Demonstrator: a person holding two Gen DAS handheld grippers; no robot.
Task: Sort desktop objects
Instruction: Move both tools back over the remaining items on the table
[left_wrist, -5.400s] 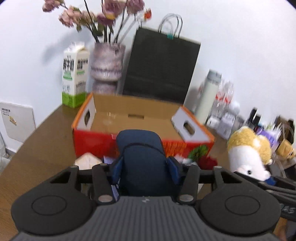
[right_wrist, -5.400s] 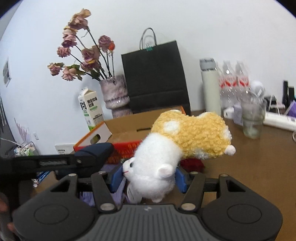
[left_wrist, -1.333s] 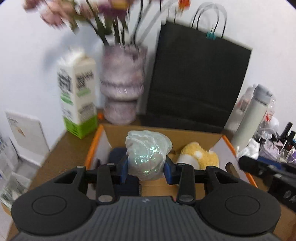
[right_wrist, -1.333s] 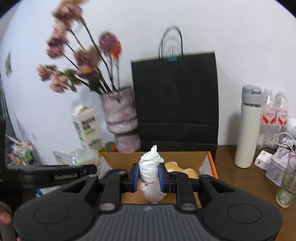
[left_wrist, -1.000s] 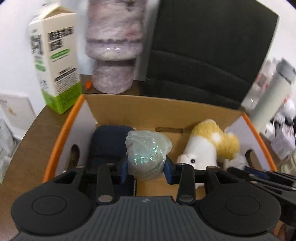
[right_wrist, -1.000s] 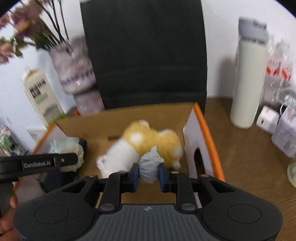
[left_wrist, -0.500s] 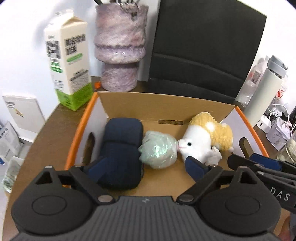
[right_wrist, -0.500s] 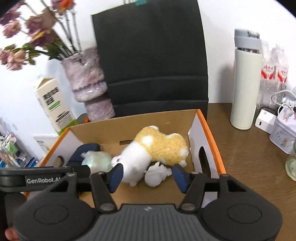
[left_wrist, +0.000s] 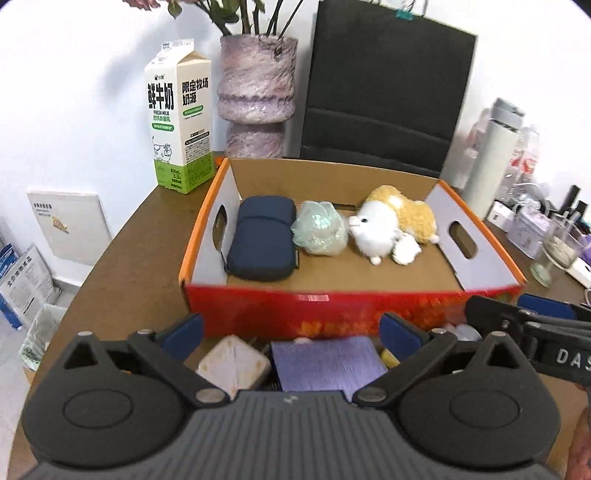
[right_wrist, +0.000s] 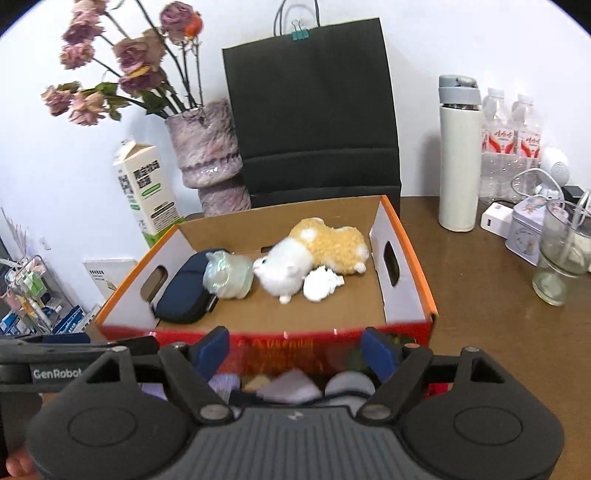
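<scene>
An orange-rimmed cardboard box (left_wrist: 332, 308) (right_wrist: 410, 258) holds a navy pouch (left_wrist: 262, 236) (right_wrist: 184, 291), a green shiny plastic bundle (left_wrist: 320, 233) (right_wrist: 227, 277), a white and yellow plush toy (left_wrist: 391, 221) (right_wrist: 314, 251) and a white crumpled wad (left_wrist: 406, 249) (right_wrist: 321, 282). My left gripper (left_wrist: 291, 332) is open and empty, in front of the box above a purple notebook (left_wrist: 325, 363) and a beige square block (left_wrist: 232, 365). My right gripper (right_wrist: 295, 350) is open and empty, in front of the box above several blurred small items (right_wrist: 295, 382).
A milk carton (left_wrist: 179, 118), a purple vase with flowers (left_wrist: 256, 96) and a black paper bag (left_wrist: 384, 96) stand behind the box. A white flask (right_wrist: 460, 155), water bottles (right_wrist: 511, 147), a tin (right_wrist: 526, 229) and a glass (right_wrist: 561, 254) stand at the right.
Both grippers let go of their loads into the box, the green bundle and the white wad, then drew back toward me, open, to the near side of the box.
</scene>
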